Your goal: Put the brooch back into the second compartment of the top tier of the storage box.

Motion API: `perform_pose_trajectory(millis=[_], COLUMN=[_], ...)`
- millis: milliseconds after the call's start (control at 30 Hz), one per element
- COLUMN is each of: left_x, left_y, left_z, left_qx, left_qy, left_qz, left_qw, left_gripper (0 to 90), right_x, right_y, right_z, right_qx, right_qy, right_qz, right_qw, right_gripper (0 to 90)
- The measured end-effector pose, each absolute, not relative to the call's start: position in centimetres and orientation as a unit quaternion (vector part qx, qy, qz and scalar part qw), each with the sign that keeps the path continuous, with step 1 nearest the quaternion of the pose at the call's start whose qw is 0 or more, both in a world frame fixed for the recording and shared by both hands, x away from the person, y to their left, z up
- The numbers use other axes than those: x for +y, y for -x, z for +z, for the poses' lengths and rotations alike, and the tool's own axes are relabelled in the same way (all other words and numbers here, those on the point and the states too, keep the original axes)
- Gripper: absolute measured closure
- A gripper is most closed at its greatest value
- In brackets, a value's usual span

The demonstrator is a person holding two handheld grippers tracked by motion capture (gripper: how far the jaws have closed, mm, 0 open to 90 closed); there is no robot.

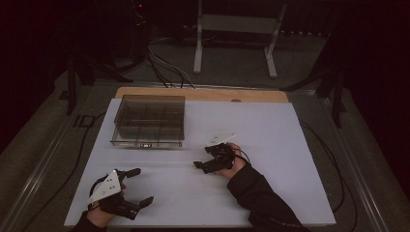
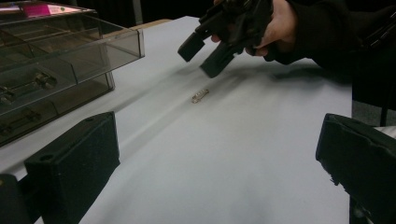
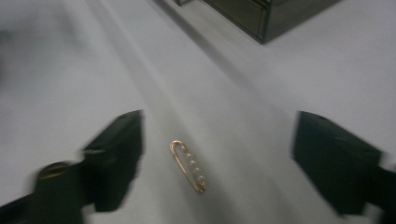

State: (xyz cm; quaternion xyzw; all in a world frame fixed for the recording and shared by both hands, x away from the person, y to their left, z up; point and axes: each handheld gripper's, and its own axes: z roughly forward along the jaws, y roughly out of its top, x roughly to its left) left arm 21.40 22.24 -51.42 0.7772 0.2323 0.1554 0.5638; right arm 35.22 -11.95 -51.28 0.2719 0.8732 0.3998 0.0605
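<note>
Right gripper (image 3: 217, 161) fingers spread around pin (image 3: 188, 166) (untouched); left gripper (image 2: 219, 158) fingers released.

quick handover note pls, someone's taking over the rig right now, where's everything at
Right gripper: jaws open, tilted down over the small gold pin, which lies between them untouched.
Left gripper: open, empty, low over the near left of the white table.
The pin lies loose on the table, in front of the clear compartment box at the far left.
Done: right gripper lined up on the pin.
Left: close on it, lift it; probably it goes in the box.
</note>
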Motion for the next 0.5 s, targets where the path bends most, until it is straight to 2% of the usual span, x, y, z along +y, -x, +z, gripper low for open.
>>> perform_pose_trajectory(millis=[33, 67, 100, 167, 300, 500], left_x=[22.2, 22.2, 22.2, 22.3, 22.4, 22.3], left_y=[-21.4, -21.4, -21.4, -21.4, -21.4, -21.4], left_z=[-51.4, -51.4, -51.4, -51.4, -51.4, -51.5], left_qx=[0.231, 0.232, 0.232, 0.232, 0.234, 0.233], left_qy=[-0.778, -0.777, -0.777, -0.777, -0.775, -0.777], left_qz=[0.155, 0.155, 0.155, 0.156, 0.156, 0.155], left_qw=[0.563, 0.565, 0.565, 0.564, 0.566, 0.564], left_gripper=[0.6, 0.6, 0.6, 0.6, 0.6, 0.6], right_x=[-12.0, -11.7, -11.7, -11.4, -11.0, -10.5], right_y=[-35.2, -35.2, -35.2, -35.1, -35.0, -34.8], right_z=[-51.3, -51.4, -51.4, -51.7, -52.2, -52.5], right_qx=[0.873, 0.882, 0.882, 0.887, 0.898, 0.909], right_qy=[-0.272, -0.260, -0.260, -0.253, -0.238, -0.219], right_qz=[0.400, 0.388, 0.388, 0.383, 0.367, 0.351], right_qw=[0.061, 0.064, 0.064, 0.049, 0.039, 0.049], right_gripper=[27.4, 42.3, 42.3, 52.8, 62.7, 68.6])
